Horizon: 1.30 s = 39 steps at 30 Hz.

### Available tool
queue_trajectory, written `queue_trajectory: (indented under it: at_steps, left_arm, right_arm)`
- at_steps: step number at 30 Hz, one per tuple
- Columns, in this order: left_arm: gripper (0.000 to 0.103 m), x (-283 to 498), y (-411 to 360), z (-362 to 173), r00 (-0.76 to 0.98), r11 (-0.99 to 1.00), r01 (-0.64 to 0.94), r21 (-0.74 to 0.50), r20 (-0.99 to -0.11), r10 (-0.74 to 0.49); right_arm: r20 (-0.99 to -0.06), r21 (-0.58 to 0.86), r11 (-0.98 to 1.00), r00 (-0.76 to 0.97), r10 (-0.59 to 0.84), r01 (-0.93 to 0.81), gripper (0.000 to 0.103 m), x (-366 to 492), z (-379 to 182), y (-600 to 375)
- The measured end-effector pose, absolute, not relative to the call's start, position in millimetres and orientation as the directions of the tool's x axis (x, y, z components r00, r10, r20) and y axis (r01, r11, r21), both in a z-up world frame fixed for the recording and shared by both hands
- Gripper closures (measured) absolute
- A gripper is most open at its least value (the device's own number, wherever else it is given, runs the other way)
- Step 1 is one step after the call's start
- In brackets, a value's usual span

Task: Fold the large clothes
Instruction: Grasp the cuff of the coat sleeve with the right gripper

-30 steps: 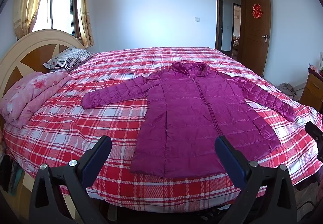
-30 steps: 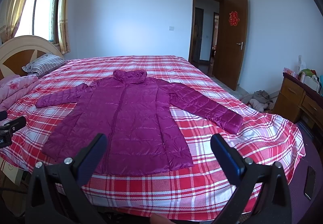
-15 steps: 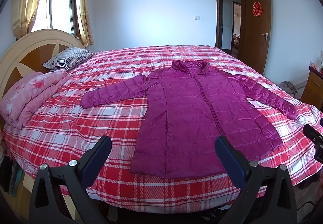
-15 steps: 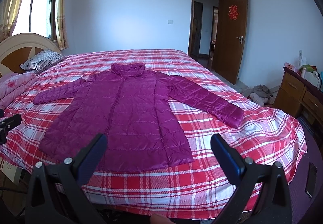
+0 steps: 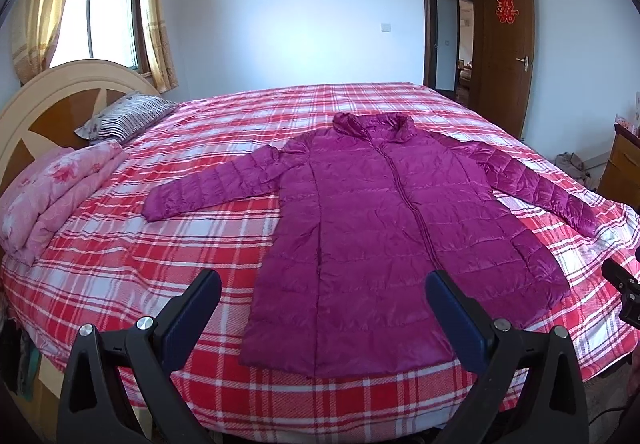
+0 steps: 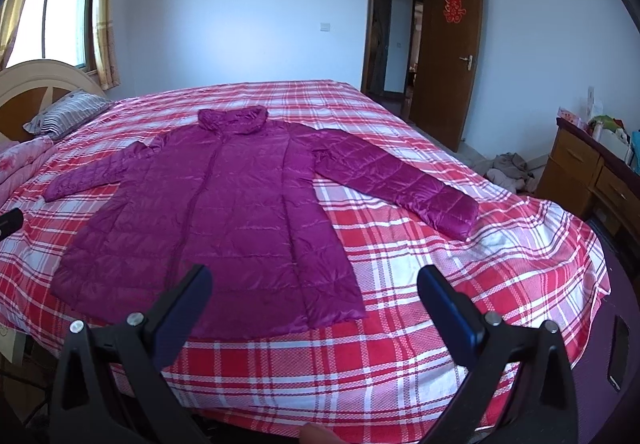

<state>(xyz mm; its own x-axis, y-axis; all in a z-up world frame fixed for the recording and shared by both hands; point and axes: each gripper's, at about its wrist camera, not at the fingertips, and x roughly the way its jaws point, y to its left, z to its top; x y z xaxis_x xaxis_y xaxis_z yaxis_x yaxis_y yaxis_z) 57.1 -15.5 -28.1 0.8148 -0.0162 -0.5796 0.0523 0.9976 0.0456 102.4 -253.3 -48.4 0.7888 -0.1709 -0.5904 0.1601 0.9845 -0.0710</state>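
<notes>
Lying flat on bed (image 5: pixel 120 256), purple coat (image 5: pixel 384 228) spread front up, both sleeves out to sides, collar toward far edge. Pink quilt (image 5: pixel 56 188) near headboard, striped pillow (image 5: pixel 124 116) beside it. Left tool (image 5: pixel 323 286) wide, holding nothing. Right tool (image 6: pixel 315 281) wide, holding nothing, above coat hem.

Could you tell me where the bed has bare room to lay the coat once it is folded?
Bare bedspread lies right of the coat below its sleeve, beyond the collar, and between the other sleeve and the near edge. The headboard side is crowded by the quilt and pillow.
</notes>
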Motion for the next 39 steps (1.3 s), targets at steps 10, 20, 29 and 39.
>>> queue_trajectory:
  at_steps: [10,20,29,39]
  left_arm:
    - [0.001,95.7,-44.4,-48.2,0.813,0.995,0.082,0.062,-0.582,-0.031]
    - [0.001,147.4,-67.9,-84.2,0.795,0.989,0.107,0.104,-0.606,-0.022]
    - [0.001,196.1,-66.3,-114.6,0.78,0.985,0.111,0.136,-0.626,-0.001]
    - [0.001,237.8,-47.5,-152.4,0.709,0.993,0.037,0.108,-0.703,0.051]
  right_arm:
    - [-0.625,-0.1,0.959,0.733,-0.267,0.265,0.0,122.8,-70.7,-299.7]
    - [-0.654,-0.114,0.917,0.666,-0.36,0.383,0.0,158.2,-98.9,-367.2]
    - [-0.679,-0.136,0.88,0.604,-0.417,0.455,0.003,203.9,-117.3,-422.8]
    - [-0.719,-0.167,0.857,0.535,-0.444,0.487,0.022,261.1,-122.1,-467.0]
